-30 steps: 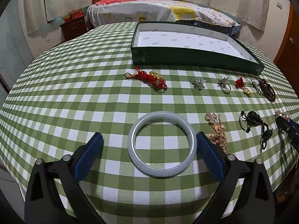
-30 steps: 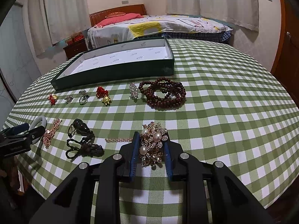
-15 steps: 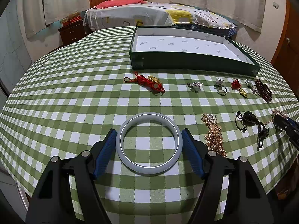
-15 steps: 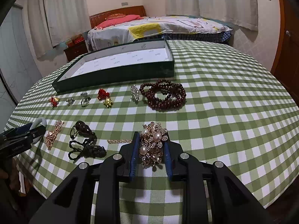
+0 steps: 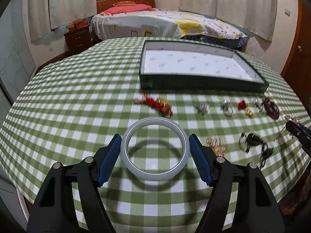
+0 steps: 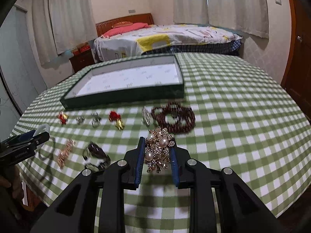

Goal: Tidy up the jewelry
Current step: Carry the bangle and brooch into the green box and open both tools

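My left gripper (image 5: 155, 145) is shut on a pale grey-white bangle (image 5: 155, 170) and holds it above the checked cloth; its shadow lies on the cloth below. My right gripper (image 6: 157, 148) is shut on a gold brooch with pearls (image 6: 158, 149), lifted off the table. The green jewelry tray (image 5: 202, 82) with a white lining stands at the back, and shows in the right wrist view (image 6: 124, 94). On the cloth lie a red knot charm (image 5: 158, 104), rings (image 5: 226, 106), a gold chain (image 5: 214, 144), a black cord pendant (image 5: 252, 141) and a dark bead bracelet (image 6: 174, 117).
The round table has a green checked cloth (image 5: 68, 101). A bed (image 5: 165, 23) and a nightstand (image 5: 77, 38) stand behind it, and a wooden door (image 6: 299, 58) at the right. The left gripper shows at the left edge of the right wrist view (image 6: 23, 145).
My left gripper closed on the bangle and lifted it off the cloth. My right gripper rose with the brooch held between its fingers. Both views moved up and forward.
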A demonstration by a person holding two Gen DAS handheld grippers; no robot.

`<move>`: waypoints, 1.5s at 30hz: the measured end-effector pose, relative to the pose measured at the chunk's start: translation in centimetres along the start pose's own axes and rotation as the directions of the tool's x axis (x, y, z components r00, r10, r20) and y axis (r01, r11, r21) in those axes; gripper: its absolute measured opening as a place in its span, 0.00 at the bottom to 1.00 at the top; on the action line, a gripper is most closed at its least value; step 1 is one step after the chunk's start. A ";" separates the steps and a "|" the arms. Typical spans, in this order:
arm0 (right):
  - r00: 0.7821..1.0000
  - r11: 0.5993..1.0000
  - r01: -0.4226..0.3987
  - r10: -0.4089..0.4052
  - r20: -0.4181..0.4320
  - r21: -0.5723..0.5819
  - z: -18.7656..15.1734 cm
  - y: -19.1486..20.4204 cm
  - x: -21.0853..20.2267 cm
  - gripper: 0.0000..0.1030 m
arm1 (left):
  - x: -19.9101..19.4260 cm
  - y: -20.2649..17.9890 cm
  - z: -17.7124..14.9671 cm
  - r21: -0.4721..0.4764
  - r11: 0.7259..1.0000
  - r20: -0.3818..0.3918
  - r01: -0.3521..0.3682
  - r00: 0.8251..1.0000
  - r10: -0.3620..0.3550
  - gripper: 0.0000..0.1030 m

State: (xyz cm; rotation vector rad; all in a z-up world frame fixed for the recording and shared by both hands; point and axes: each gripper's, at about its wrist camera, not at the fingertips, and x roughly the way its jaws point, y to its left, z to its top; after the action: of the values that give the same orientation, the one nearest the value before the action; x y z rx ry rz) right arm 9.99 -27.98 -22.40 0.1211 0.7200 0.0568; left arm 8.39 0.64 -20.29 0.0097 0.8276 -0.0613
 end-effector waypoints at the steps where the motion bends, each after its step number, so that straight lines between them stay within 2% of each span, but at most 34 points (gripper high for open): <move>1: 1.000 1.000 -0.003 0.003 0.011 -0.002 0.4 0.1 -0.2 0.24 | -0.3 0.0 0.4 0.001 1.000 0.011 0.002 1.000 -0.002 0.67; 11: 0.992 0.999 -0.016 0.021 0.126 -0.040 6.4 1.0 0.1 0.24 | -0.3 -1.5 6.6 0.026 0.999 0.107 0.046 0.993 -0.048 0.67; 17: 0.984 0.999 -0.022 0.028 0.173 -0.035 10.7 0.7 2.4 0.24 | 2.0 -3.1 11.5 0.034 0.997 0.162 0.068 0.984 -0.072 0.67; 22: 0.980 0.999 -0.016 0.025 0.196 -0.047 13.4 1.0 5.0 0.24 | 4.3 -4.3 14.3 0.044 0.996 0.193 0.079 0.977 -0.086 0.67; 25: 0.987 0.999 -0.011 0.019 0.162 -0.051 13.7 0.9 7.4 0.24 | 6.5 -4.8 14.8 0.053 0.996 0.169 0.076 0.982 -0.084 0.67; 32: 1.000 0.999 -0.009 0.009 0.006 -0.034 11.9 0.0 12.4 0.24 | 12.2 -4.6 13.1 0.053 0.996 0.022 0.065 0.998 -0.066 0.67; 40: 0.996 1.000 -0.002 0.000 -0.090 -0.031 10.7 -0.4 14.6 0.24 | 14.8 -3.9 12.2 0.029 0.997 -0.086 0.066 0.994 -0.063 0.67; 45: 0.994 0.999 0.015 -0.021 -0.108 -0.051 10.8 -0.2 15.1 0.25 | 15.1 -3.8 12.0 0.044 0.998 -0.091 0.050 0.995 -0.046 0.67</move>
State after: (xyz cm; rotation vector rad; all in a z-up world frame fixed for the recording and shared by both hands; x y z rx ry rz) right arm 28.44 -27.71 -24.25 0.0640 0.8278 0.0643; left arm 27.16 -4.33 -23.22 0.0361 0.9160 -0.1261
